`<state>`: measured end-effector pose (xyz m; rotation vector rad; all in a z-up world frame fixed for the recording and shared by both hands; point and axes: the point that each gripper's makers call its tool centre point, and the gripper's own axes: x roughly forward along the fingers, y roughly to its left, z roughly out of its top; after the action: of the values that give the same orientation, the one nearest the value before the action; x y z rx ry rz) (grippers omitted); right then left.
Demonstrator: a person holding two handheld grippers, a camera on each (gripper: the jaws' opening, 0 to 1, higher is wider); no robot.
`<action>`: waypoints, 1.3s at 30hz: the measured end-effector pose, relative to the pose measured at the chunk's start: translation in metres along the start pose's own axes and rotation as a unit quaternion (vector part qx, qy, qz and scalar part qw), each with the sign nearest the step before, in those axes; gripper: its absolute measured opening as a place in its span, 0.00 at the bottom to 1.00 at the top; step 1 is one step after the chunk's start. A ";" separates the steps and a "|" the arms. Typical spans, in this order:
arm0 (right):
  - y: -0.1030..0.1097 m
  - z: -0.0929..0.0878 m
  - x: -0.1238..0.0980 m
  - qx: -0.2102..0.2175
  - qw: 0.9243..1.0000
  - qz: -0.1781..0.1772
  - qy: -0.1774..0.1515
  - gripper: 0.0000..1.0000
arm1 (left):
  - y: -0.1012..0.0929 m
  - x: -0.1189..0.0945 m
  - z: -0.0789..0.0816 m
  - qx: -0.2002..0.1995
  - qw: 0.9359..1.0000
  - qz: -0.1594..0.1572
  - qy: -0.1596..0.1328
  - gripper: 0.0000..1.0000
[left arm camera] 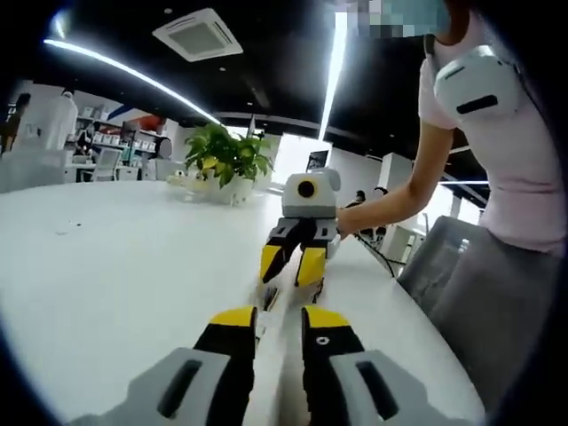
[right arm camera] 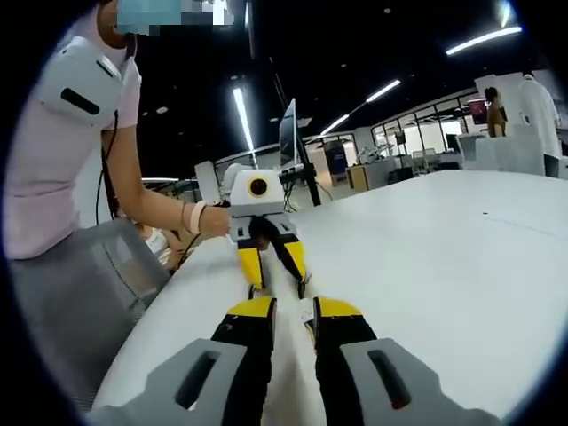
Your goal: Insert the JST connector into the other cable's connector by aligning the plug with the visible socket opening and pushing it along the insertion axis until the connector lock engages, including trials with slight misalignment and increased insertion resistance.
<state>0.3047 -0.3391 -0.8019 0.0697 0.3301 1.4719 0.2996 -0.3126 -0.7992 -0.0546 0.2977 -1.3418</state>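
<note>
White tabletop (left arm camera: 115, 293) runs broad and bare under both my grippers, with an open office behind and a potted plant (left arm camera: 226, 160) far back. I hold the two grippers nose to nose, low over the table near its edge on my body's side. In the left gripper view, my left gripper (left arm camera: 278, 321) has its jaws a narrow gap apart, and something small and pale sits between the tips; I take it for a connector (left arm camera: 263, 330), though I cannot tell whether the jaws truly pinch it. My right gripper (left arm camera: 295, 266) faces it, just beyond, jaws angled down to the table.

From the right gripper view, my right gripper (right arm camera: 293, 311) looks the same: a slim gap, a pale bit at the tips. The left gripper (right arm camera: 277, 286) points straight back. The cables are too thin to trace.

The insertion axis, I judge, runs along the line joining the two grippers, so closing that short gap squarely matters most. Open table lies outward; the edge is close beside me.
</note>
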 end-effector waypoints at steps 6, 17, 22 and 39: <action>0.024 -0.015 -0.011 -0.018 1.000 0.007 0.021 0.15 | -0.029 -0.009 -0.010 0.008 1.000 -0.012 0.007 0.14; 0.029 -0.047 -0.022 -0.041 0.997 -0.037 0.056 0.14 | -0.029 -0.010 -0.040 0.009 0.999 0.015 0.040 0.14; 0.029 -0.047 -0.023 -0.050 0.997 -0.043 0.050 0.14 | -0.027 -0.010 -0.042 0.020 0.999 0.009 0.041 0.14; 0.024 -0.052 -0.017 -0.085 0.994 -0.051 0.051 0.10 | -0.022 -0.011 -0.044 0.041 0.999 0.013 0.028 0.07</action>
<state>0.2665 -0.3617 -0.8429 -0.1570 0.2849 1.3994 0.2658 -0.3016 -0.8354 0.0555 0.2907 -1.3303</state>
